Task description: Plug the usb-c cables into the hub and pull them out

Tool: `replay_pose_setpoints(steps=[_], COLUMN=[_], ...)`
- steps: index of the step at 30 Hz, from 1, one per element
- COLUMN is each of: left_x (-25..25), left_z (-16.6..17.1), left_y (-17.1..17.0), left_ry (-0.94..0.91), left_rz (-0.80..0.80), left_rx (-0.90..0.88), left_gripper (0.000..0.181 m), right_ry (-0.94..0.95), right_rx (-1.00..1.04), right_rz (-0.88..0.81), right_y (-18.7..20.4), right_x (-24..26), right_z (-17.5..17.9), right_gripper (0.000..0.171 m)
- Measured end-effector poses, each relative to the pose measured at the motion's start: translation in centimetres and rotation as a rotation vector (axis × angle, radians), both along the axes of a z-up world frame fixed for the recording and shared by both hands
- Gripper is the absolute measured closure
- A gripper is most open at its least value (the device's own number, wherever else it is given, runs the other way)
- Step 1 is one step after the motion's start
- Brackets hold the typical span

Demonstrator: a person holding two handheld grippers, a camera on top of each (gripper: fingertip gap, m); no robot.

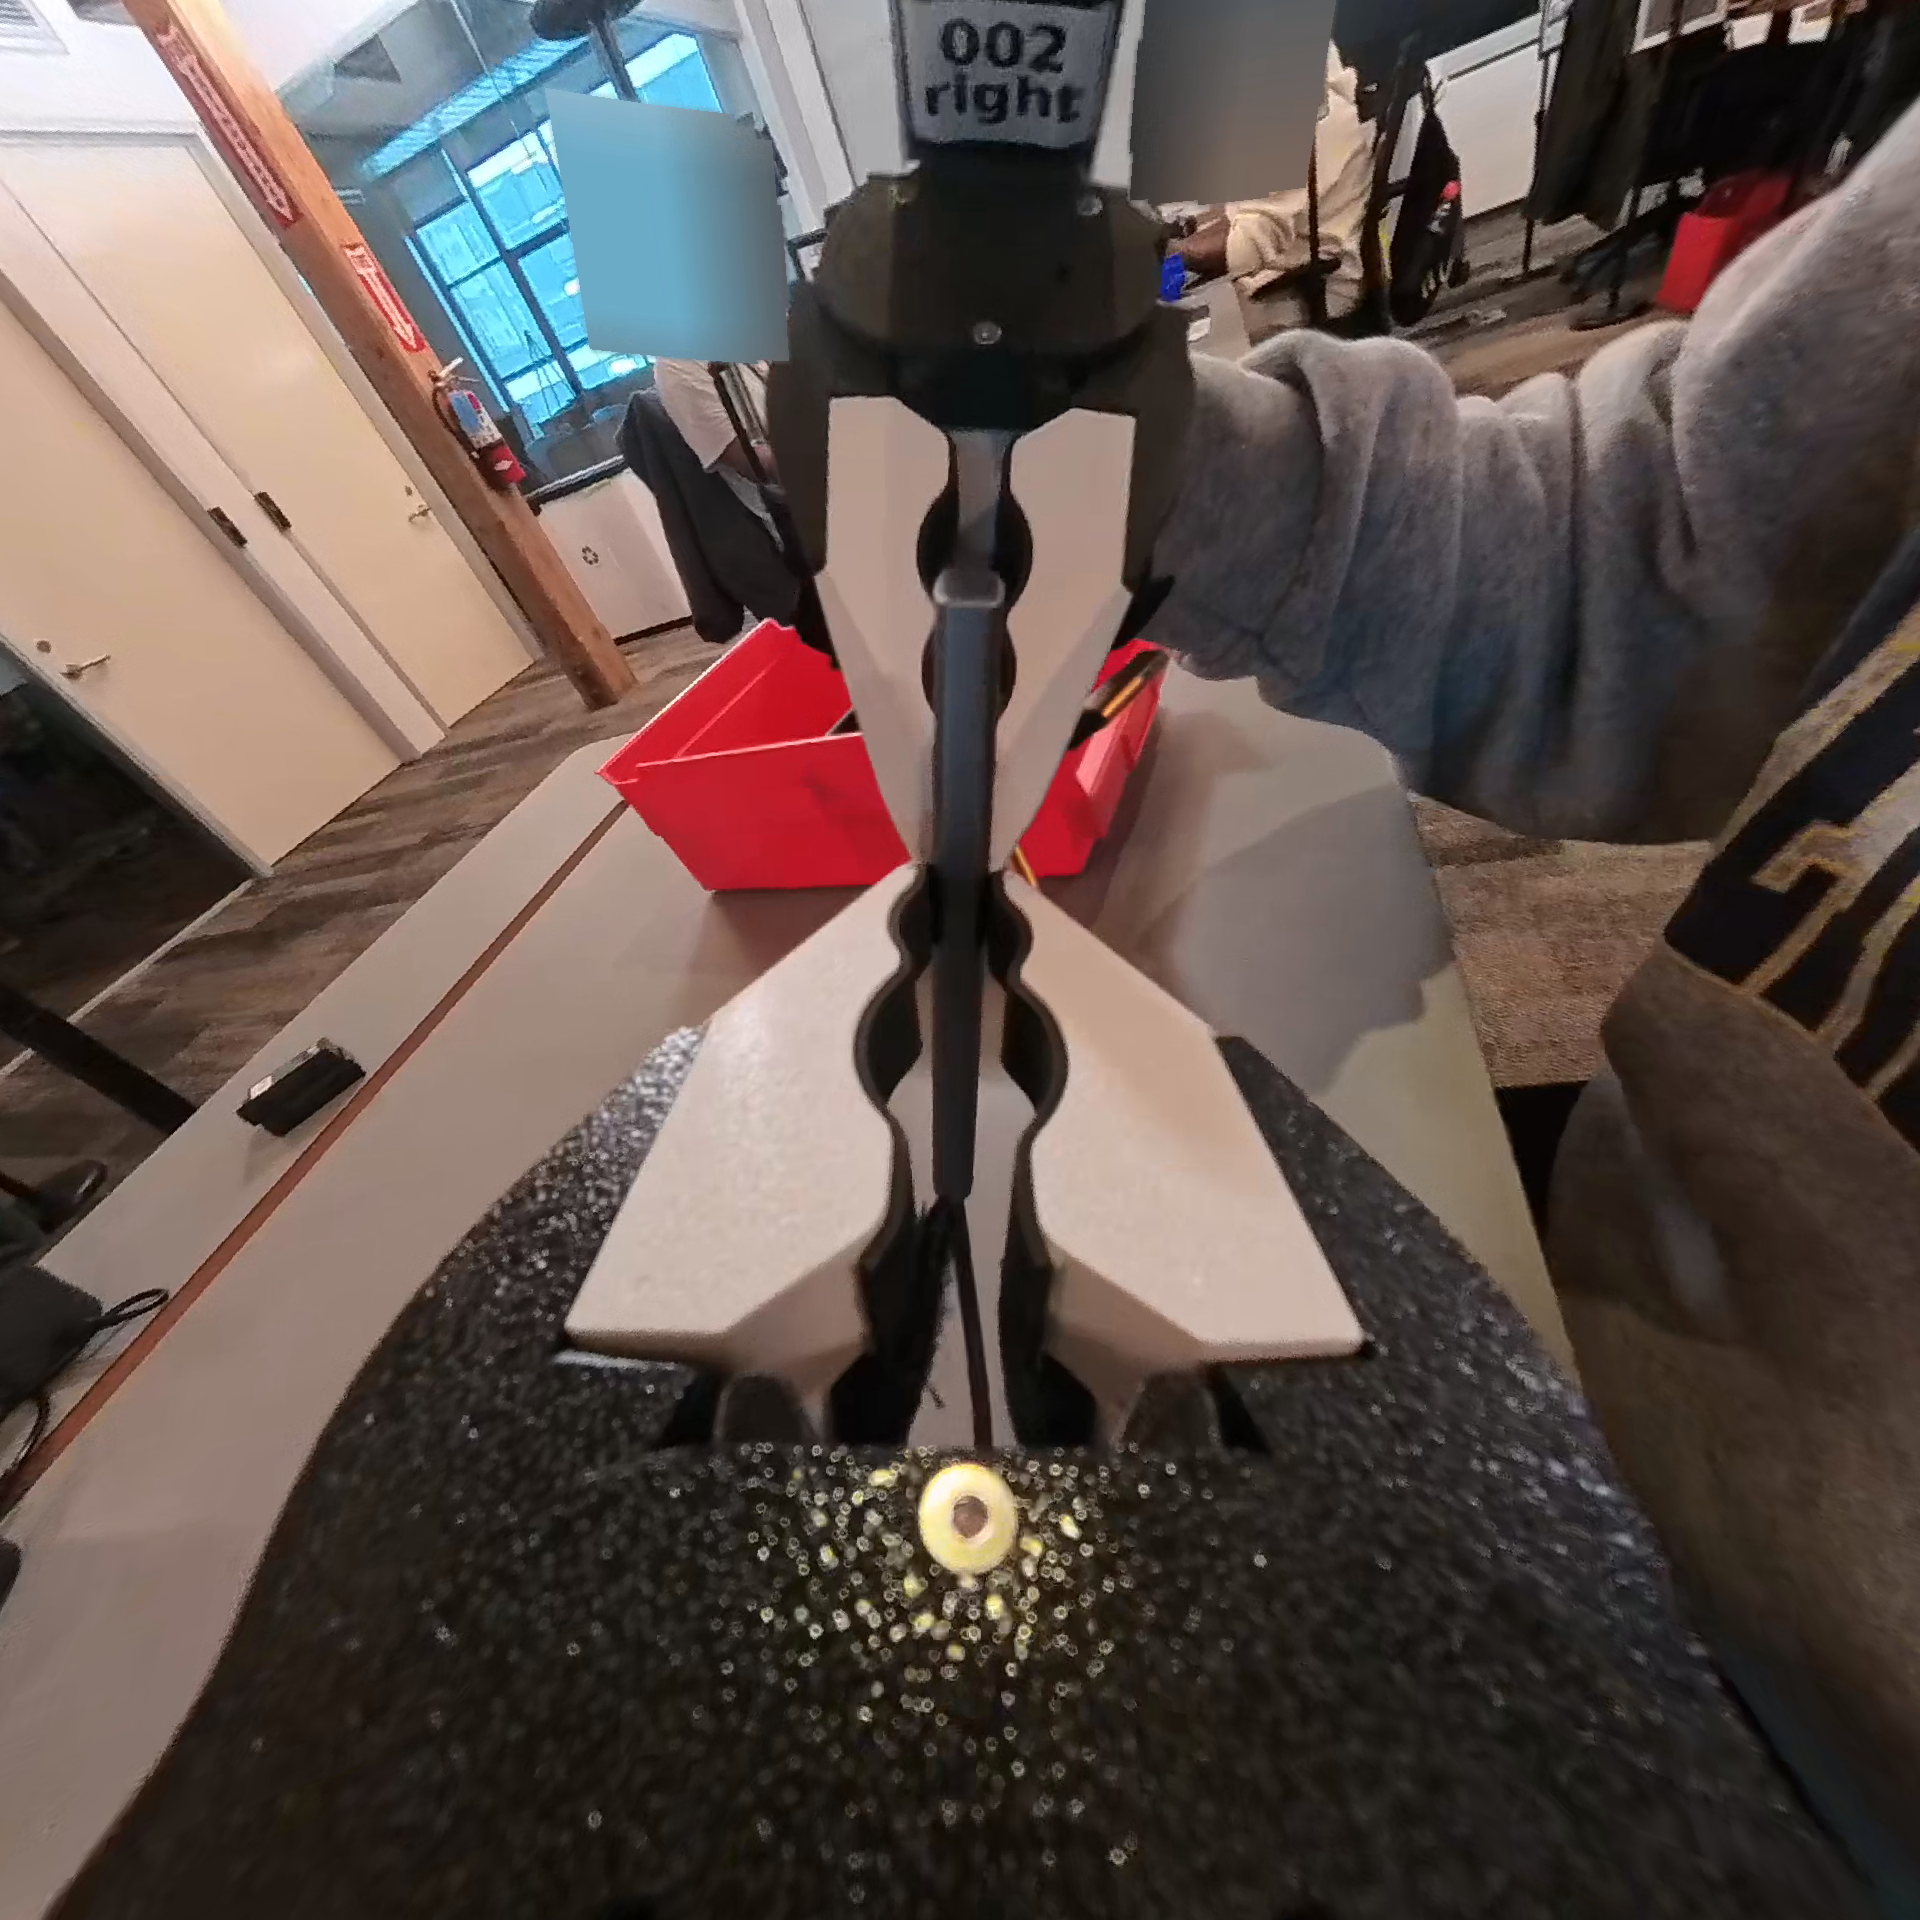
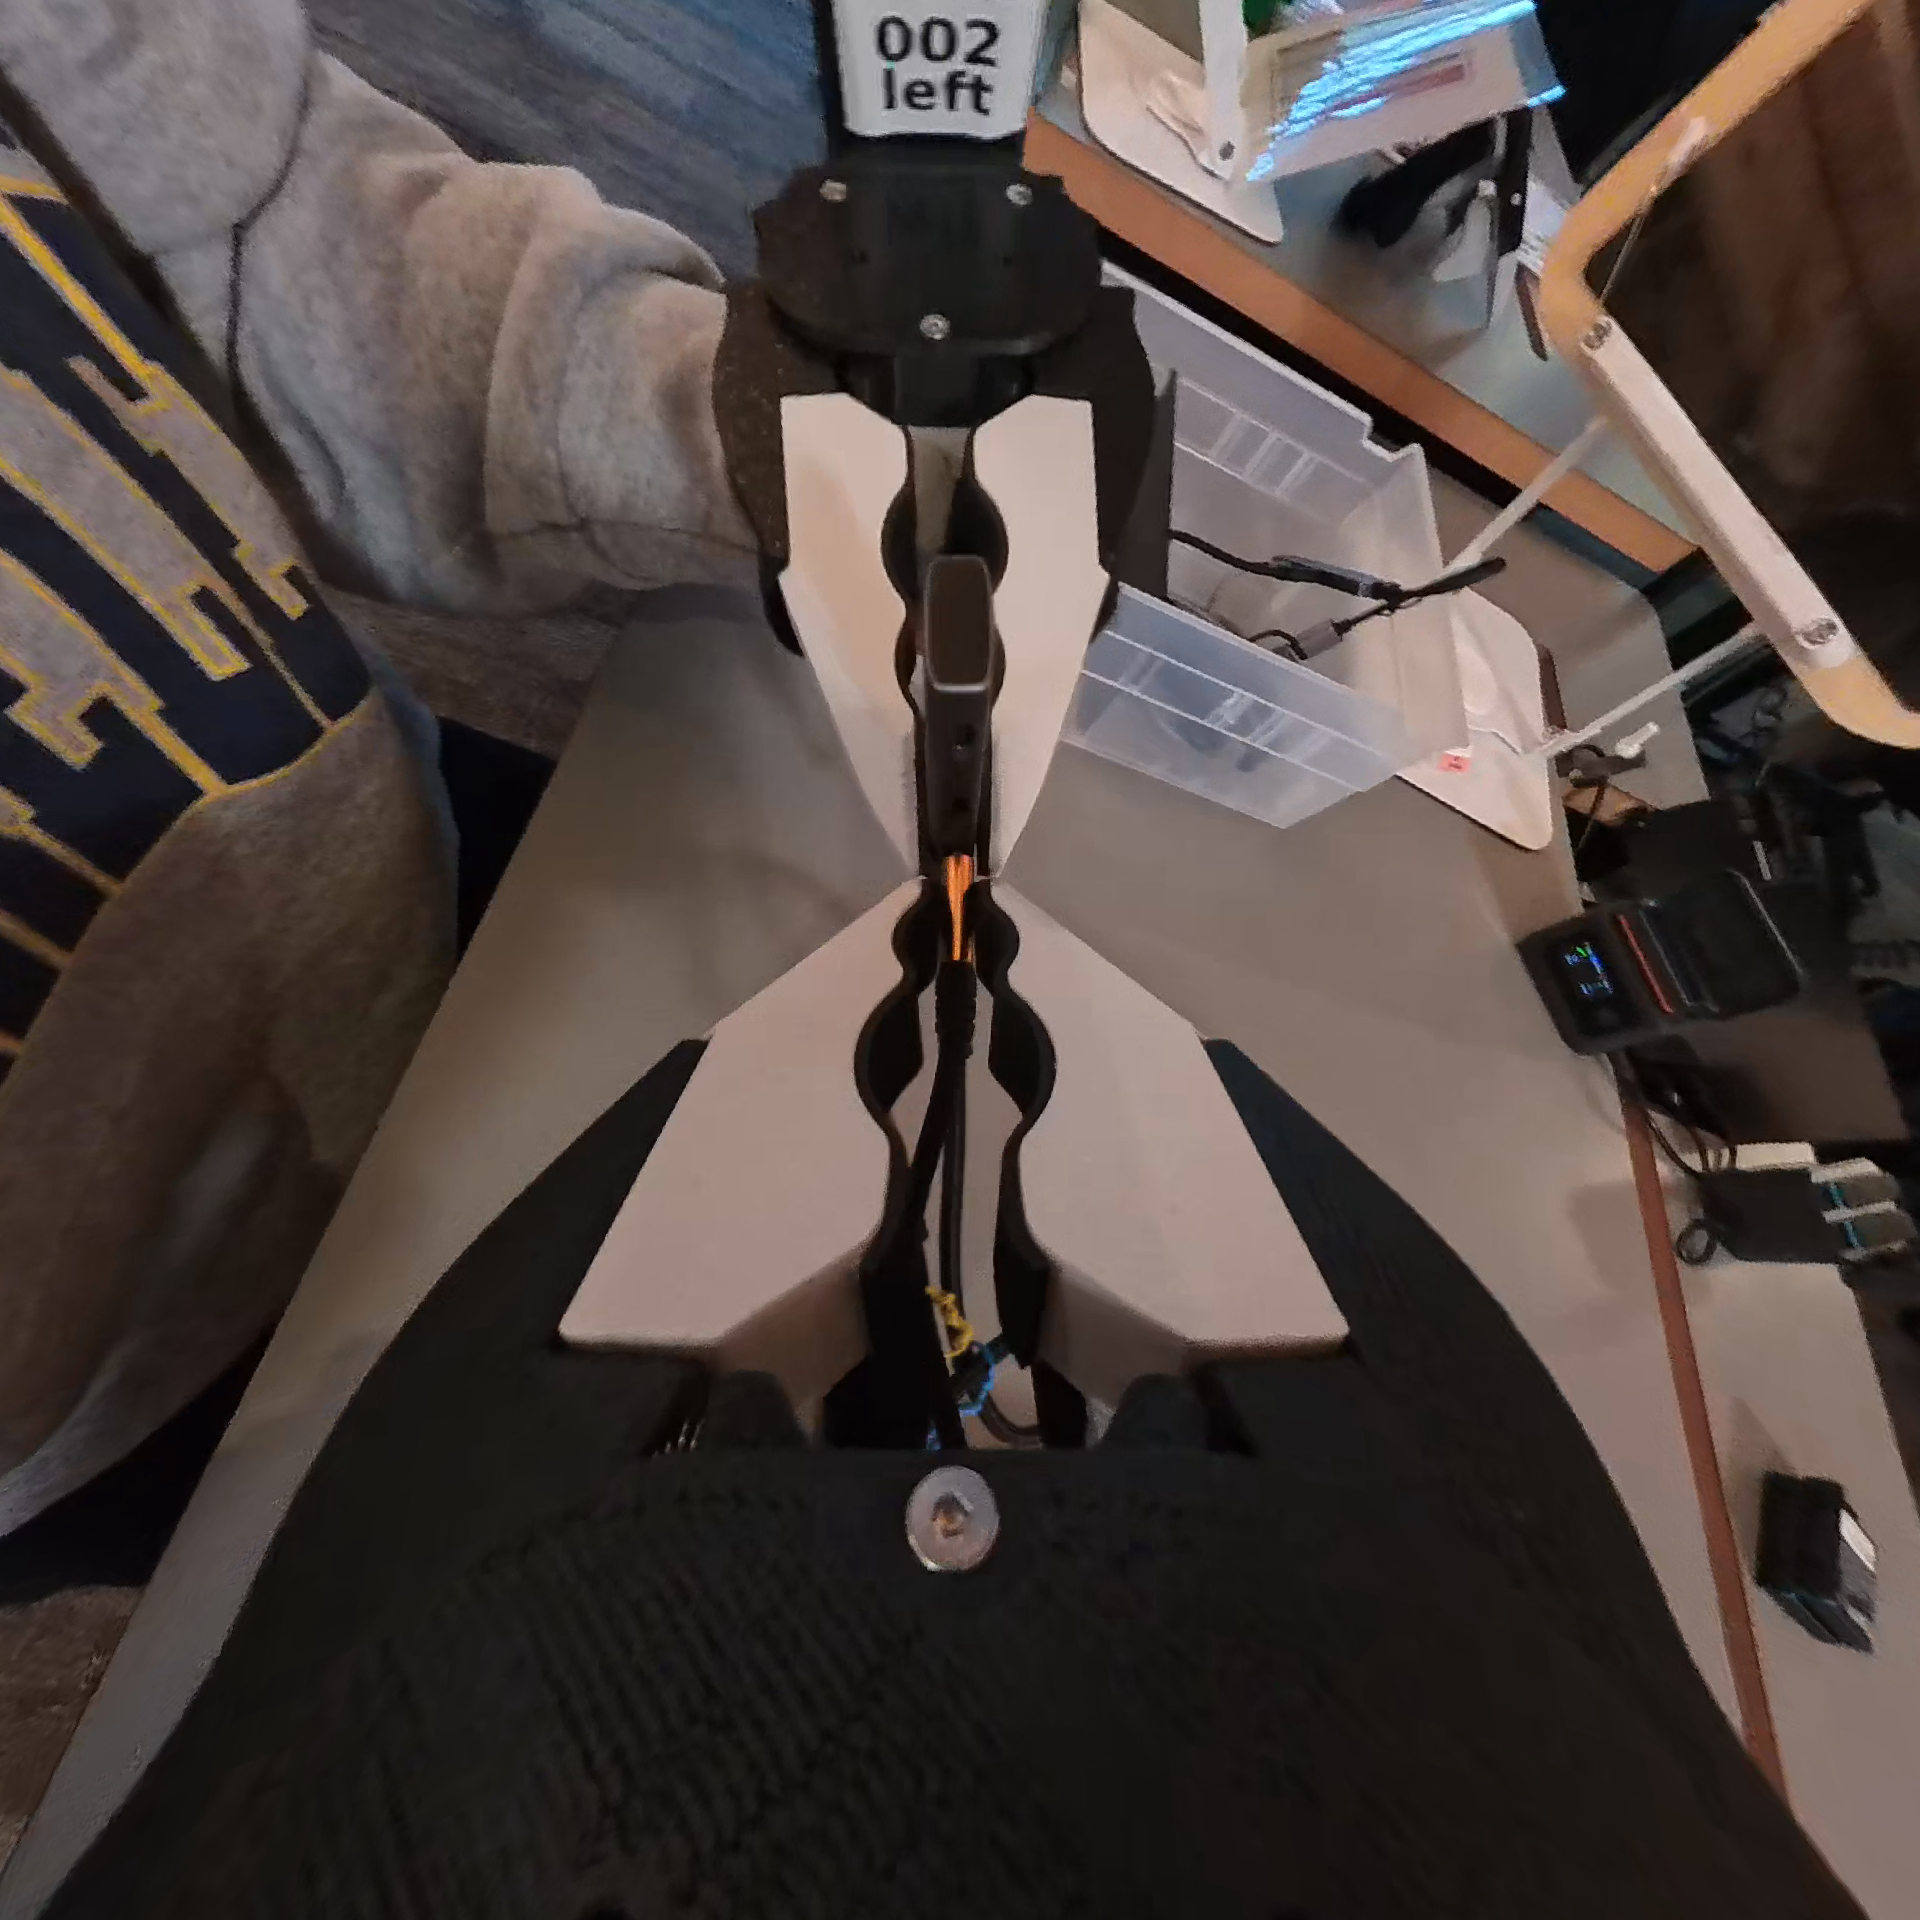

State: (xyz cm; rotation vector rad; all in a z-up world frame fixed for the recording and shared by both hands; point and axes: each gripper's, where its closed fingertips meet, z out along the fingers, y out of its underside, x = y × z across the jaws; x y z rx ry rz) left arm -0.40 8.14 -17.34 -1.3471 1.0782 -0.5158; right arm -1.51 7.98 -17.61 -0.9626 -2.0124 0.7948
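My left gripper (image 1: 961,883) is shut on a slim dark hub (image 1: 961,1039) that runs forward between its white fingers. My right gripper (image 1: 966,821) faces it tip to tip. In the right wrist view, the right gripper (image 2: 954,896) is shut on a black usb-c cable (image 2: 948,1049) with an orange plug (image 2: 956,909). The plug sits at the near end of the hub (image 2: 956,665), which the left gripper (image 2: 954,847) holds. The hub's side ports (image 2: 964,732) show empty. How deep the plug sits is hidden by the fingertips.
Both grippers hover over a grey table (image 1: 499,997). A red bin (image 1: 748,790) stands behind them, and a clear plastic bin (image 2: 1247,707) with spare cables is on the other side. A small black box (image 2: 1818,1558) and a device with a lit screen (image 2: 1652,966) lie near the edge. Grey sleeves (image 1: 1455,582) hold the grippers. Only a small space, under 4 cm, lies between the two pairs of fingers.
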Motion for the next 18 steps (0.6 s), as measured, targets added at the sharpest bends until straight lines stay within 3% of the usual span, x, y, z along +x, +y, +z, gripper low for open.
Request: replay_pose_setpoints(steps=[8, 10, 13, 18], left_x=[1.7, -0.9, -4.9, -4.4], left_z=[-0.3, -0.5, 1.9, 3.4], left_y=[-2.3, -2.1, -2.8, -2.1], left_ry=[0.162, 0.193, 0.027, -0.080], left_rz=[-0.007, 0.075, 0.149, 0.173], left_rx=[0.076, 0.074, 0.069, 0.079], left_gripper=[0.173, 0.174, 0.174, 0.174], right_ry=[0.001, -0.023, 0.164, 0.300], right_rx=[0.007, 0.083, -0.090, 0.080], right_rz=[0.076, -0.082, -0.199, -0.541], right_y=[-2.1, 1.4, 4.2, 10.2], right_x=[2.0, 4.0, 8.5, 13.3], right_z=[-0.1, 0.0, 4.7, 8.7], right_gripper=[0.166, 0.166, 0.167, 0.166])
